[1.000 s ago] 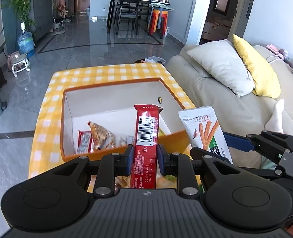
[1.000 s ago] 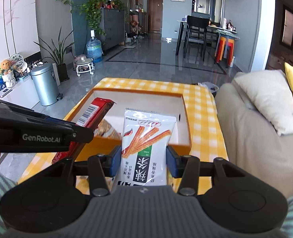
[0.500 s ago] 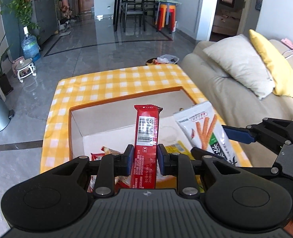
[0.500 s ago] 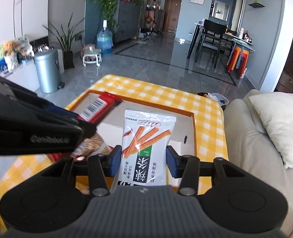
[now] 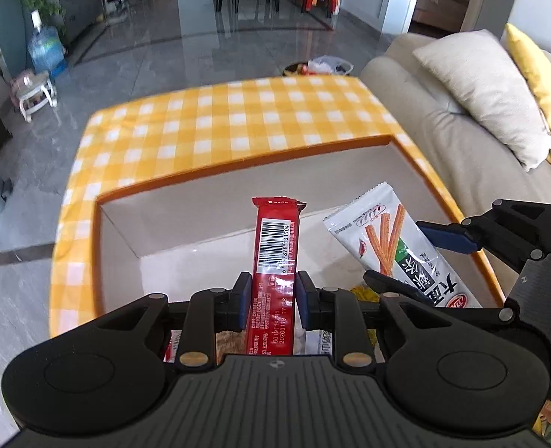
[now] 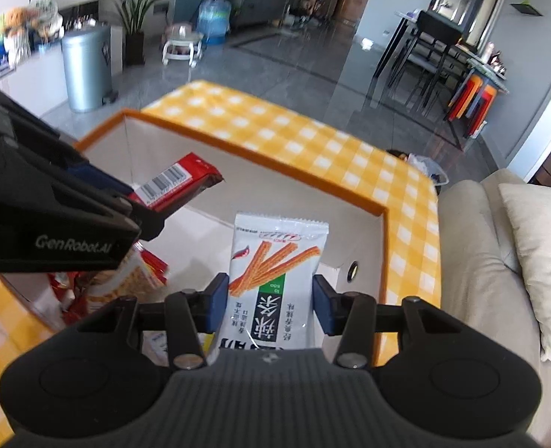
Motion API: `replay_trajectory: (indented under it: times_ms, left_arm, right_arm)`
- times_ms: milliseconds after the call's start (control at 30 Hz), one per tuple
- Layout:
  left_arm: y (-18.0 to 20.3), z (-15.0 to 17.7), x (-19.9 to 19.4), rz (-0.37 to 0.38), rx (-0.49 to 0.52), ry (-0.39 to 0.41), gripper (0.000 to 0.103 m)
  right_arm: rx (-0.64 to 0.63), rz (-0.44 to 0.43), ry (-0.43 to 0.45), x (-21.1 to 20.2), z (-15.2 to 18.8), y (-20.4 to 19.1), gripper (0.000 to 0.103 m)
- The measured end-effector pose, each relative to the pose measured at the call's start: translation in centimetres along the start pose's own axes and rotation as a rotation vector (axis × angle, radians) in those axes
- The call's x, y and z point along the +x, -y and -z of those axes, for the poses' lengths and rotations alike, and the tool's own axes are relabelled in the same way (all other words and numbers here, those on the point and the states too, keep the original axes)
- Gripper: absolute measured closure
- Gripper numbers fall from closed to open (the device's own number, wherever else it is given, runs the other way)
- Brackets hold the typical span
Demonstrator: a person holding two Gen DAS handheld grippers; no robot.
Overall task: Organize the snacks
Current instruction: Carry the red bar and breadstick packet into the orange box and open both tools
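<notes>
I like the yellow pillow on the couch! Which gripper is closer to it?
Right. The right gripper, shut on a white snack bag, is on the side toward the yellow pillow. The left gripper, shut on a red bar, is farther away.

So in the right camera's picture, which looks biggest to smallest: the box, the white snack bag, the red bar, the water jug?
1. Box
2. White snack bag
3. Red bar
4. Water jug

The bag sits right by the camera and the jug is far off, so that is only how they look.
</notes>
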State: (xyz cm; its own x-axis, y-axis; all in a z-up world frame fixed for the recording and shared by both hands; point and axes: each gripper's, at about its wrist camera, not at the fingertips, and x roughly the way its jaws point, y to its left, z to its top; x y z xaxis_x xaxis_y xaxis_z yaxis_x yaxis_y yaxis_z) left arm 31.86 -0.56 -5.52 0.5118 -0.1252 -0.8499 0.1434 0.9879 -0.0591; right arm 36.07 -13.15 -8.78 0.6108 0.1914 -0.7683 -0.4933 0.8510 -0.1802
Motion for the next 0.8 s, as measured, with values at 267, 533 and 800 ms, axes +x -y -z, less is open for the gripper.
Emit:
replay_trajectory:
  times_ms: [267, 533, 800]
  left_arm:
    - [-0.4, -1.2, 4.4, -0.02, 0.009, -0.092, 0.077]
    - [-0.5, -1.4, 6.8, -0.024, 0.003, -0.146, 0.077]
    - [-0.5, -1.2, 7.6, -0.026, 0.02, -0.153, 0.077]
  right_arm:
    - [-0.055, -0.028, -0.114, 5.2, -0.9, 0.4, 0.058]
    - [-0.103, -0.035, -0.175, 7.6, -1.6, 0.0, 0.058]
    - [-0.123, -0.041, -0.208, 8.3, -0.9, -0.2, 0.057]
